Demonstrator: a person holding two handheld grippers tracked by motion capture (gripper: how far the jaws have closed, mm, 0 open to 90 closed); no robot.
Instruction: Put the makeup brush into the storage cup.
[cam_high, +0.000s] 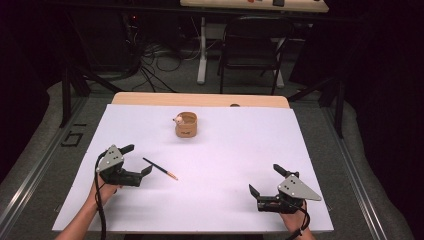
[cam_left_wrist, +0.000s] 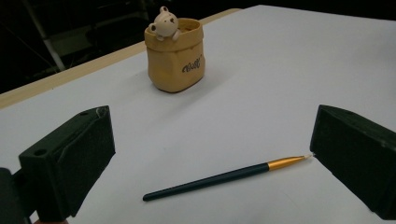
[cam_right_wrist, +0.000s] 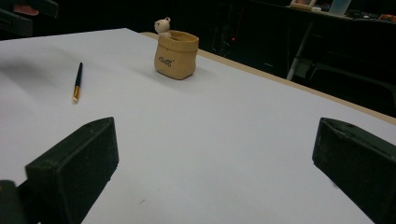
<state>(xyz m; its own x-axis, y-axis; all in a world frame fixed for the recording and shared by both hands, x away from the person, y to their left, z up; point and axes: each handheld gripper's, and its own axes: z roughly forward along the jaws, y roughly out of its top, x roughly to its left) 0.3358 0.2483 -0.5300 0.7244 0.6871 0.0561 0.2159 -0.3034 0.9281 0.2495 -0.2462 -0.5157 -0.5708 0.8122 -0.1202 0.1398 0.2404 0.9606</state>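
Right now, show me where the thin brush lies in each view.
High view: brush left of centre, just right of the left claw.
Left gripper view: brush low centre, between the open jaws.
Right gripper view: brush upper left.
Shared landmark: bear pot beyond it.

Brush (cam_left_wrist: 219, 178): dark green-black handle, gold ferrule, pale tip. Holder (cam_left_wrist: 175, 53): tan-yellow, sack-shaped, dark script lettering on the front, a cream bear figure (cam_left_wrist: 164, 23) at the rim. Table (cam_high: 225, 165): white top with a light wood edge along the far side. Left gripper (cam_high: 137, 160) and right gripper (cam_high: 265, 180): black jaws, grey plates on top.
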